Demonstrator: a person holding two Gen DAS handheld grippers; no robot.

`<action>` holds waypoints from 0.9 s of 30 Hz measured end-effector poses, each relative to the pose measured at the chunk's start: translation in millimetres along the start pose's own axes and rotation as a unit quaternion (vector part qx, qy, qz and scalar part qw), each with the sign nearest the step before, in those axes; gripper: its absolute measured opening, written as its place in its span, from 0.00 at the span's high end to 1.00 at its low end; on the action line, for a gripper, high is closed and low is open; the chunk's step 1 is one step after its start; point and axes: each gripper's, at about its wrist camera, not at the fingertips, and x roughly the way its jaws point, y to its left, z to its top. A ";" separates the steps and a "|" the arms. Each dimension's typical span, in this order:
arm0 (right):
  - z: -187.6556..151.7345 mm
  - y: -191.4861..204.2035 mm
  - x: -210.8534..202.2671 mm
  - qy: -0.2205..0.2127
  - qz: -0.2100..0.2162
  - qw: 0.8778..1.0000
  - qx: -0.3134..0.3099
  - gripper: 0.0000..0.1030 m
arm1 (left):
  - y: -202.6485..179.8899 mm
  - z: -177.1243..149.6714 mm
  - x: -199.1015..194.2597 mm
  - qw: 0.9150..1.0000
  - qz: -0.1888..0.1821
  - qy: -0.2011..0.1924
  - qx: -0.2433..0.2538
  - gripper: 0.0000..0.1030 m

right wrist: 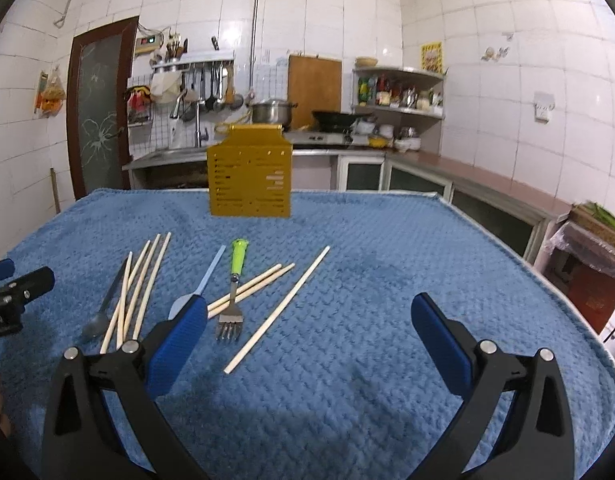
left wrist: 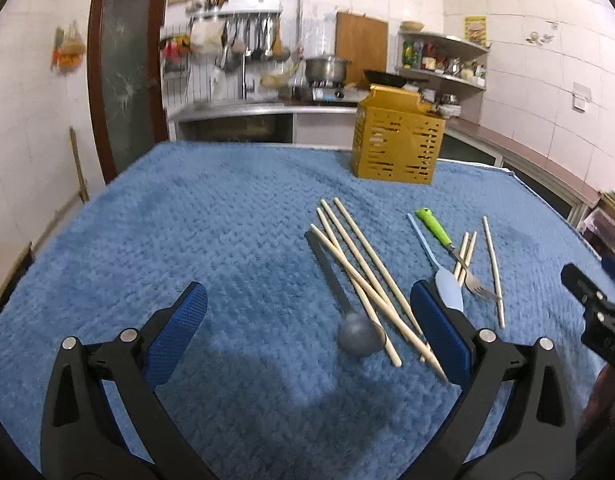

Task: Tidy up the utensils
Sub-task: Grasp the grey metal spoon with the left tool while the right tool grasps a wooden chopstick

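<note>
Utensils lie loose on a blue towel (left wrist: 187,220). A dark grey spoon (left wrist: 357,338) lies under several crossed wooden chopsticks (left wrist: 367,264). Right of them are a light blue spoon (left wrist: 447,284), a green-handled fork (left wrist: 439,228) and more chopsticks (left wrist: 493,268). A yellow slotted utensil holder (left wrist: 397,140) stands at the towel's far edge. My left gripper (left wrist: 309,300) is open above the towel, the grey spoon between its fingers. My right gripper (right wrist: 309,312) is open too, over bare towel right of the fork (right wrist: 231,300), a single chopstick (right wrist: 279,308) and the holder (right wrist: 249,172).
The towel (right wrist: 387,260) covers a table in a tiled kitchen. Behind it run a counter with a sink, a stove with a pot (right wrist: 271,110) and a wok, and a corner shelf of bottles. The other gripper shows at each view's side edge.
</note>
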 end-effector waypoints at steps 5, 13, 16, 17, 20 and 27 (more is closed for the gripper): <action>22.6 -3.9 26.6 0.023 -0.003 1.000 0.002 0.04 | 1.1 24.7 31.3 0.998 -0.001 0.055 -0.006 0.05; 40.8 -9.1 123.6 0.119 -0.050 0.992 -0.010 0.04 | 3.3 41.7 97.3 0.990 0.018 0.137 0.008 0.09; 39.9 -9.7 154.8 0.151 -0.069 0.986 -0.017 0.04 | 6.0 39.8 121.9 0.984 0.023 0.175 0.010 0.24; 38.6 -12.0 165.2 0.167 -0.069 0.983 -0.013 0.06 | 7.7 38.8 126.7 0.982 0.024 0.185 0.007 0.29; 33.2 -14.7 182.9 0.192 -0.062 0.979 0.000 0.27 | 15.8 37.6 136.1 0.978 0.019 0.207 -0.014 0.39; 36.3 -9.5 207.2 0.226 -0.043 0.973 0.009 0.43 | 21.6 40.8 147.7 0.975 0.018 0.221 -0.030 0.56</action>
